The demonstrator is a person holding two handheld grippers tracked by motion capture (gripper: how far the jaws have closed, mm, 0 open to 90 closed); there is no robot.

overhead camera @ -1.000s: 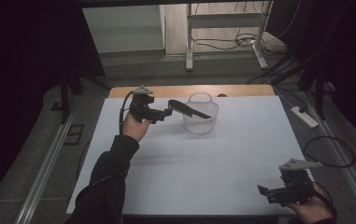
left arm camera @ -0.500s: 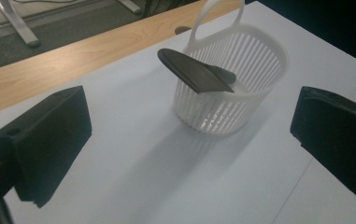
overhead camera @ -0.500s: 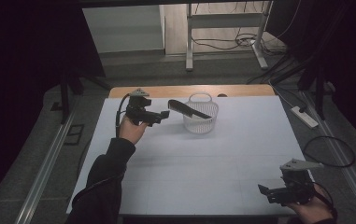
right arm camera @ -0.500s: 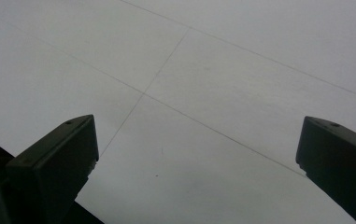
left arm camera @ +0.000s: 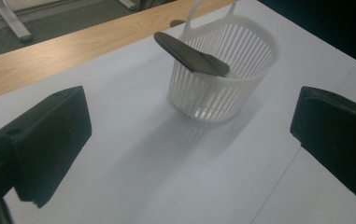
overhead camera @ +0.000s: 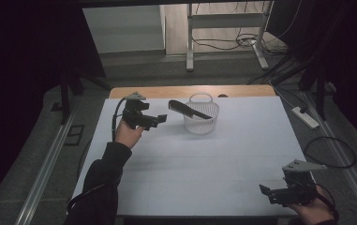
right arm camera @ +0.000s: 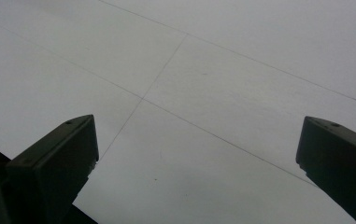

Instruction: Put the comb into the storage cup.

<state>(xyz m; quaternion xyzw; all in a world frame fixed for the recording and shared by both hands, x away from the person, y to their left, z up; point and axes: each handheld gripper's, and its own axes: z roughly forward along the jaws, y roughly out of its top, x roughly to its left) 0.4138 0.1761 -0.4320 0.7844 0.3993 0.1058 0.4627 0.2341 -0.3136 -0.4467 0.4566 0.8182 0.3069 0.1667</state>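
We see a white slatted plastic basket with a loop handle (overhead camera: pixel 201 117) standing upright on the white sheet-covered table (overhead camera: pixel 190 173), toward twelve o'clock from the table's middle and close to the bare wooden strip (overhead camera: pixel 241 91) along the far edge. A dark flat comb-like plastic piece (overhead camera: pixel 189 109) lies tilted across the basket: its lower end sits inside against the wall, and its upper end juts out over the rim toward ten o'clock. In the left gripper view the same dark piece (left arm camera: pixel 190 55) rests on the basket's rim (left arm camera: pixel 222 81). Our left gripper (overhead camera: pixel 156 120) is held above the table at nine o'clock from the basket, near it but not touching, its jaws pointing toward three o'clock at the basket; they stand wide apart with nothing between them. Our right gripper (overhead camera: pixel 266 191) sits low at the table's near edge, around five o'clock from the centre and well apart from the basket, jaws pointing toward nine o'clock. In the right gripper view its jaws are likewise spread wide, released, over bare white sheet crossed by faint fold lines.
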